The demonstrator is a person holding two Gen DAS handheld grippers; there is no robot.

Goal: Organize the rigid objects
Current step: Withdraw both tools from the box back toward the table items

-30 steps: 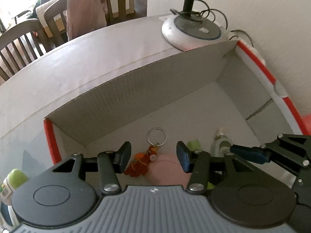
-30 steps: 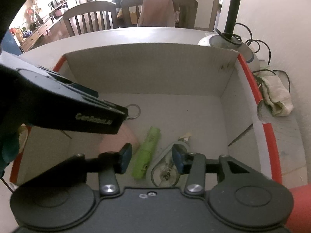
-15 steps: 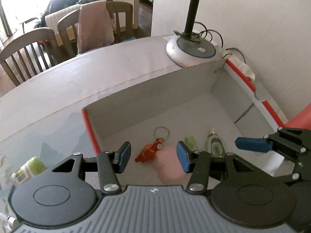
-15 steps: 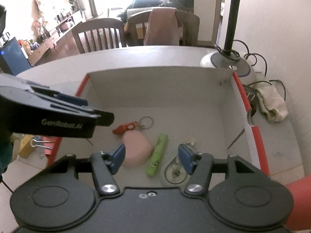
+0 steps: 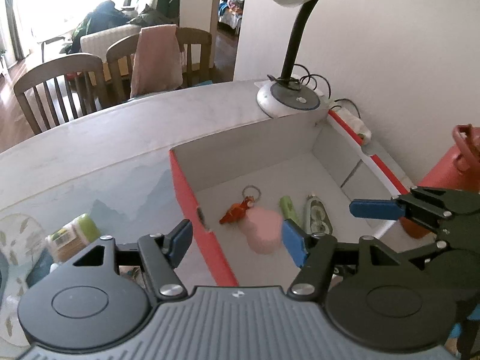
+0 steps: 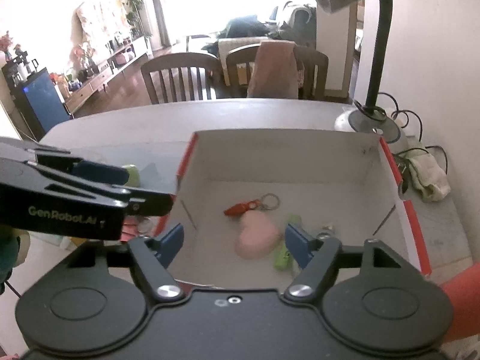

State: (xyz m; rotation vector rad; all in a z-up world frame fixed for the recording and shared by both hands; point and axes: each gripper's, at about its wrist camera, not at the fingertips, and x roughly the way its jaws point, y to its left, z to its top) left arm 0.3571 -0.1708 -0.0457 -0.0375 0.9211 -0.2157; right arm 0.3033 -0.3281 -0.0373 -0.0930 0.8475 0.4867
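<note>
An open cardboard box [image 5: 186, 192] [image 6: 387, 162] with red outer sides stands on the table. Inside lie a red keychain with a ring [image 5: 237, 210] [image 6: 243, 207], a pink heart-shaped object [image 5: 262, 234] [image 6: 256, 235], a green tube [image 5: 289, 208] [image 6: 285, 255] and a clear oval item [image 5: 316, 219]. My left gripper [image 5: 237, 240] is open and empty, above the box's near left wall. My right gripper [image 6: 234, 241] is open and empty, above the box's near side. Each gripper shows in the other's view.
A lamp base [image 5: 289, 100] [image 6: 372, 123] with cables stands behind the box. A green-capped bottle [image 5: 76, 234] and small items lie left of the box. A red object [image 5: 447, 168] stands at the right. A cloth [image 6: 429, 177] lies by the wall. Chairs stand beyond the table.
Both grippers have risen and pulled back from the box, so more of the box, table and room shows. Both stay open and empty. The items in the box have not moved.
</note>
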